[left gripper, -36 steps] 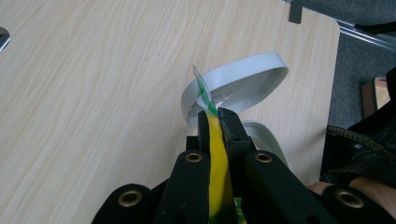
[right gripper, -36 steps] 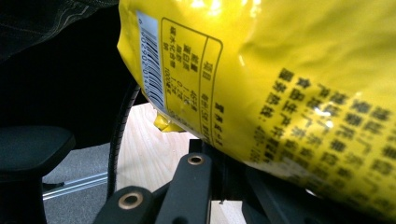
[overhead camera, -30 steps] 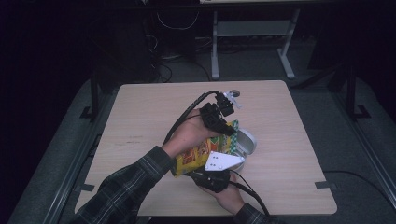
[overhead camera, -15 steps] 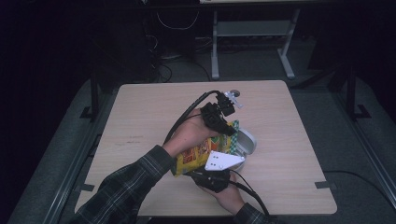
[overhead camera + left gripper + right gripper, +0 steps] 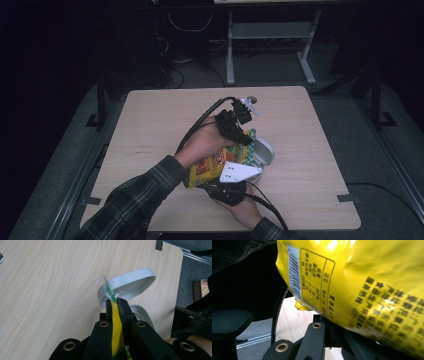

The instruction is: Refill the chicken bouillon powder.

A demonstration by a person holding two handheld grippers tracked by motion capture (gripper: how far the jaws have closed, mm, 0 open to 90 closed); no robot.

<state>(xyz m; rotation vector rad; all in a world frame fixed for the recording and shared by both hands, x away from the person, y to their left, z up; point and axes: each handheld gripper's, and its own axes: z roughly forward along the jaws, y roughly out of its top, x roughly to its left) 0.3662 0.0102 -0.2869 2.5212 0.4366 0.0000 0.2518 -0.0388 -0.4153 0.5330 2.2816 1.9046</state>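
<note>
A yellow snack bag (image 5: 207,167) with red print is held tilted above the table between both grippers. My left gripper (image 5: 235,127) is shut on the bag's green-edged top seam (image 5: 113,302), and the thin seam pokes out past the fingertips. Just beyond it sits a white container (image 5: 130,285) with a raised oval lid, also seen beside the bag as the white container (image 5: 263,151). My right gripper (image 5: 227,189) is at the bag's lower end. The bag's back side (image 5: 362,277), with barcode and printed text, lies over its jaws and hides the fingertips.
The wooden table (image 5: 310,130) has rounded corners and dark floor all round. A small round metal object (image 5: 251,99) lies at the table's far side. A plaid sleeve (image 5: 140,195) crosses the near left. Cables trail from both grippers.
</note>
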